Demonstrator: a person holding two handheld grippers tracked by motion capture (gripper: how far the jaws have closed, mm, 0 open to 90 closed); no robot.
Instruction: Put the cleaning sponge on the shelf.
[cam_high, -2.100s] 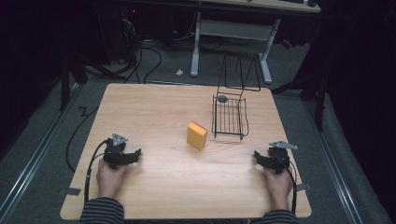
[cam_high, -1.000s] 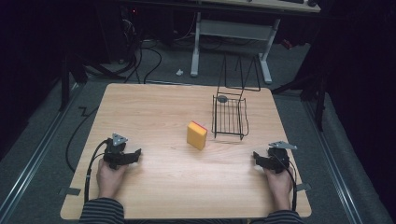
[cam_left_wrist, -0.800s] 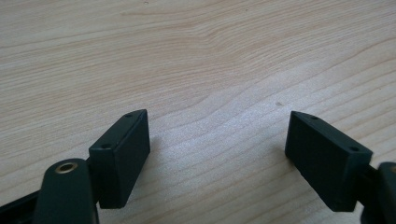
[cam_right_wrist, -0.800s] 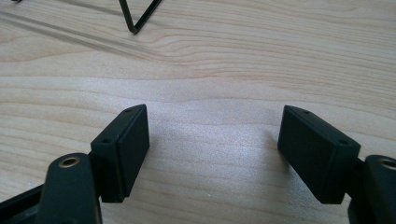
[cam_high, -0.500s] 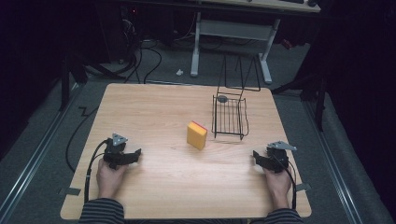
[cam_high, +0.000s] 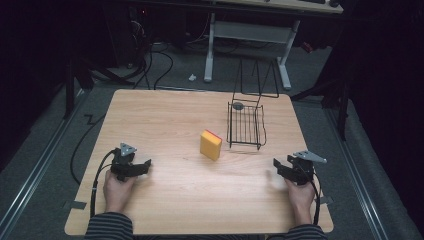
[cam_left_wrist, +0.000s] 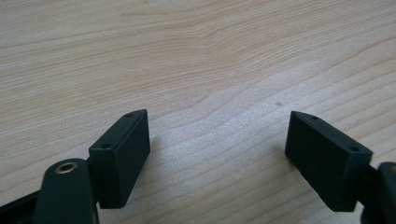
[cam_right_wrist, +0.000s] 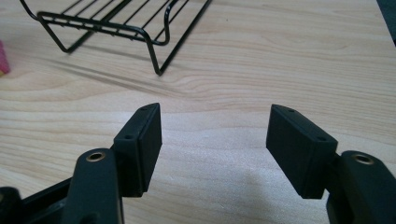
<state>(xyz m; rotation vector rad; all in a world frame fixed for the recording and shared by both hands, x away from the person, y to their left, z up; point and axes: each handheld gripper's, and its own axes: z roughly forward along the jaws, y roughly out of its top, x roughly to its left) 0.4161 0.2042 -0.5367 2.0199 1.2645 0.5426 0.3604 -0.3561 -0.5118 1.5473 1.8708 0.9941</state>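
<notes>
A yellow sponge (cam_high: 211, 145) with a pink edge stands near the middle of the wooden table (cam_high: 180, 120). Just to its right is a black wire rack (cam_high: 246, 125), whose near corner (cam_right_wrist: 116, 23) reaches into the right gripper view. A sliver of the sponge's pink edge (cam_right_wrist: 2, 63) appears there too. My left gripper (cam_high: 144, 167) rests at the front left, pointing right, and is open with bare wood between its fingers (cam_left_wrist: 217, 140). My right gripper (cam_high: 277, 168) sits at the front right, pointing left toward the rack. It is also open and holds nothing (cam_right_wrist: 215, 133).
A small grey round piece (cam_high: 238, 106) lies at the rack's far end. Cables (cam_high: 85, 145) trail off the table's left side. Beyond the far edge stand a white desk frame (cam_high: 250, 35) and dark floor. A hand (cam_high: 117, 192) holds each gripper near the front edge.
The right gripper has edged slightly left, toward the table's middle. The left gripper, sponge and rack have not moved.
</notes>
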